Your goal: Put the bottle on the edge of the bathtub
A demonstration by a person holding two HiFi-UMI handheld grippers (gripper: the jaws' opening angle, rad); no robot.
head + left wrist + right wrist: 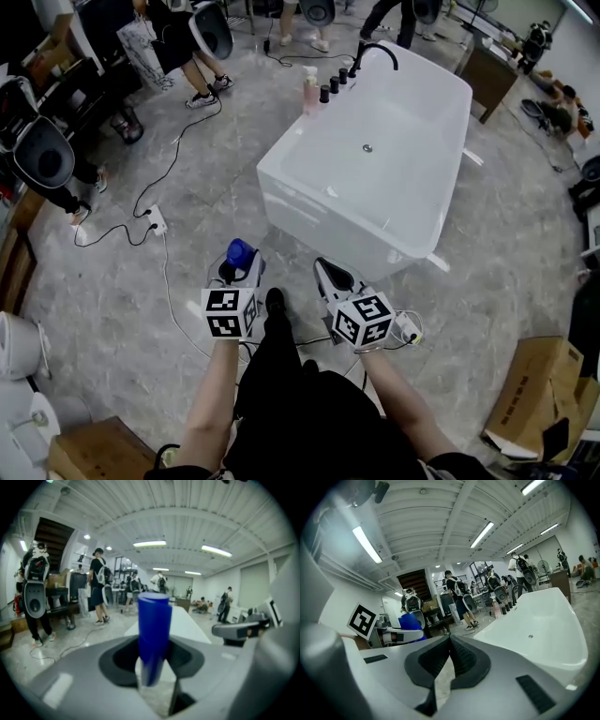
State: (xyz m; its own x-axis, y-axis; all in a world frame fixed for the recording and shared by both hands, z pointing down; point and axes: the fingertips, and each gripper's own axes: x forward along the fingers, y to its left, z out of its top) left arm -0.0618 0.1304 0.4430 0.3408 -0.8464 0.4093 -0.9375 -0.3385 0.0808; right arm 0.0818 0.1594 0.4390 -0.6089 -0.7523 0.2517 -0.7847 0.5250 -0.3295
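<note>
Bottle (pixel 153 634): blue, cylindrical, upright between the jaws of the left gripper (pixel 152 670). Pads press its lower part from both sides; its top stands clear above the jaws. In the head view the same bottle (pixel 240 251) shows as a blue end at the tip of the left gripper (pixel 238 270), held over the grey marbled floor (pixel 187 169), near the bathtub (pixel 319 211) but apart from it.

Right gripper (pixel 450 644): ribbed pads pressed together, nothing between them. In the head view the right gripper (pixel 330 274) sits just beside the left one, close to the tub's near wall.

Bathtub is white and freestanding, with a drain (pixel 367 148) in the middle of the basin and a black faucet (pixel 377 52) at the far end. On the far rim are a pink bottle (pixel 310 89) and a row of small dark items (pixel 334 84), possibly knobs, too small to tell.

Left of the tub, a white power strip (pixel 157 221) with a black cable lies on the floor. Cardboard box (pixel 539 394) at lower right. People stand beyond the tub
</note>
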